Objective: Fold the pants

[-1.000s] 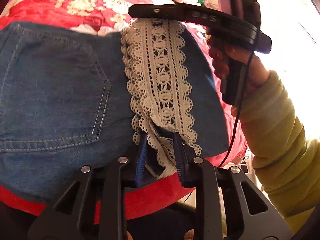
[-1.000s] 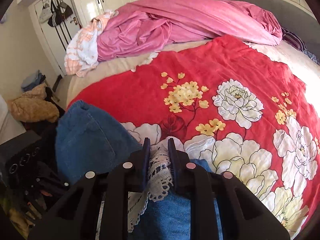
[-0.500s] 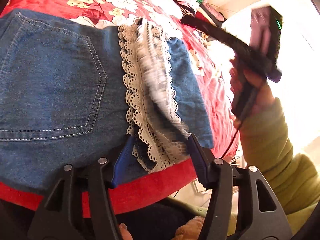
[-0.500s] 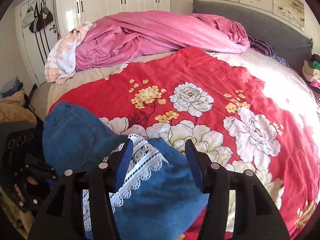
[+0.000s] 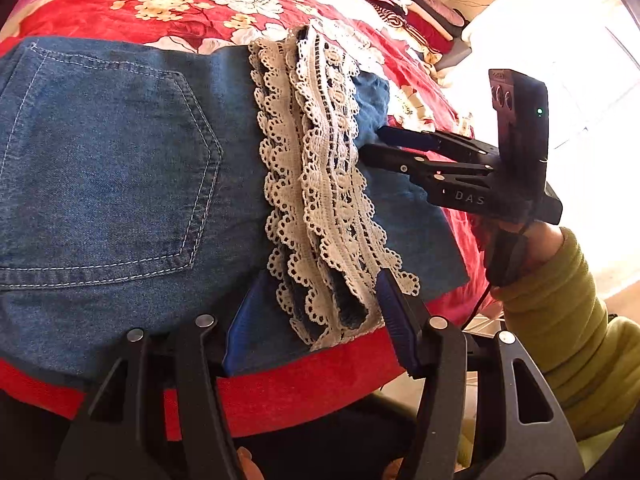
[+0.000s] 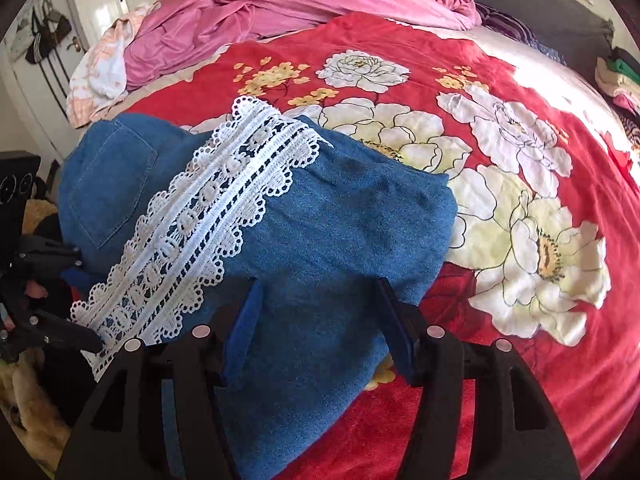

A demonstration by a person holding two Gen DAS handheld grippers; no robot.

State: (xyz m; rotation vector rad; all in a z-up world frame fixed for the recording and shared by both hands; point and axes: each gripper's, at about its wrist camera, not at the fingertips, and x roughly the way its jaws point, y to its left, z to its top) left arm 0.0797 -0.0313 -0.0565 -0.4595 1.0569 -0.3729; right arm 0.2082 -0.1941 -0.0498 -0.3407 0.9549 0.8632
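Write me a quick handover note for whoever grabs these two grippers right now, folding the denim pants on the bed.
Left gripper: open, jaws either side of the lace trim at the near edge of the bed, not pinching it.
Right gripper: jaws opening, denim between them but not gripped.
Pants: lying on the red floral bedspread, back pocket up, the lace hem folded over on top.
Done: one fold laid down, both grips let go.
Left: probably smooth the lace flat, then fold again if a smaller bundle is wanted.
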